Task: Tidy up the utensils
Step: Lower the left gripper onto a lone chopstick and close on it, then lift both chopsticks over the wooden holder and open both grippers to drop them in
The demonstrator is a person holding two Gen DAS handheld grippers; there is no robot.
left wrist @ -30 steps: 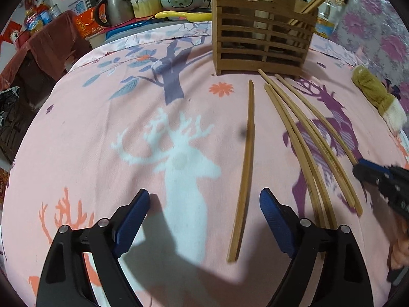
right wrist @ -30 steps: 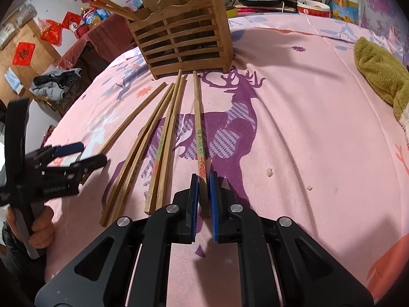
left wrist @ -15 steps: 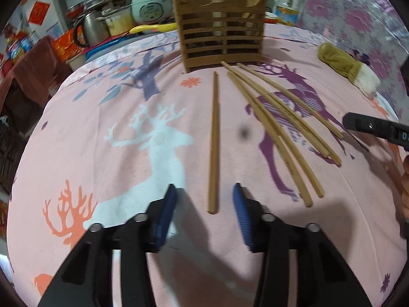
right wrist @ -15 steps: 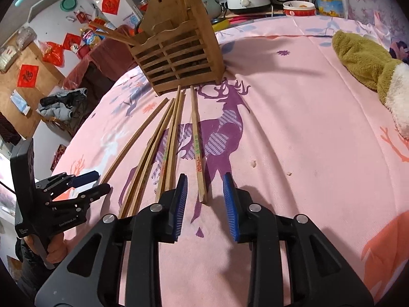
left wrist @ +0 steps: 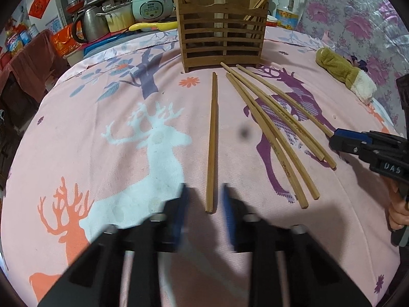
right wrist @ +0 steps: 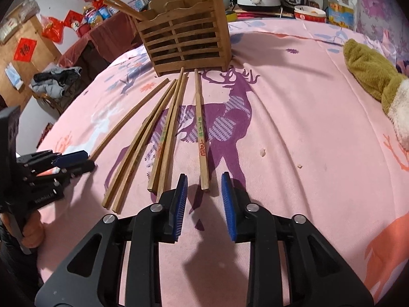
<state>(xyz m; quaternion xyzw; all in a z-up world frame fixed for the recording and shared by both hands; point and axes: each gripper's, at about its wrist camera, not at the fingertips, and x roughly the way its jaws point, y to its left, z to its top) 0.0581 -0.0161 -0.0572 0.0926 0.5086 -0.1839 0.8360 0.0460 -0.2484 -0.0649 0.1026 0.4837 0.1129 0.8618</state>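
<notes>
Several wooden chopsticks lie fanned on the pink deer-print cloth in front of a slatted wooden utensil holder [left wrist: 222, 38], which also shows in the right wrist view [right wrist: 186, 41]. My left gripper [left wrist: 205, 209] is open, its blurred blue pads on either side of the near end of a lone chopstick [left wrist: 212, 138]. My right gripper [right wrist: 203, 194] is open around the near end of the rightmost printed chopstick [right wrist: 200, 130], not touching it. The holder has a few chopsticks standing in it.
A green and white plush cloth [right wrist: 375, 76] lies at the right on the cloth. Pots, a rice cooker [left wrist: 150, 6] and bottles stand behind the holder. A chair with clothes [right wrist: 55, 80] is off the left edge.
My right gripper let go of the printed chopstick and opened. My left gripper narrowed and moved in around the lone chopstick's near end.
</notes>
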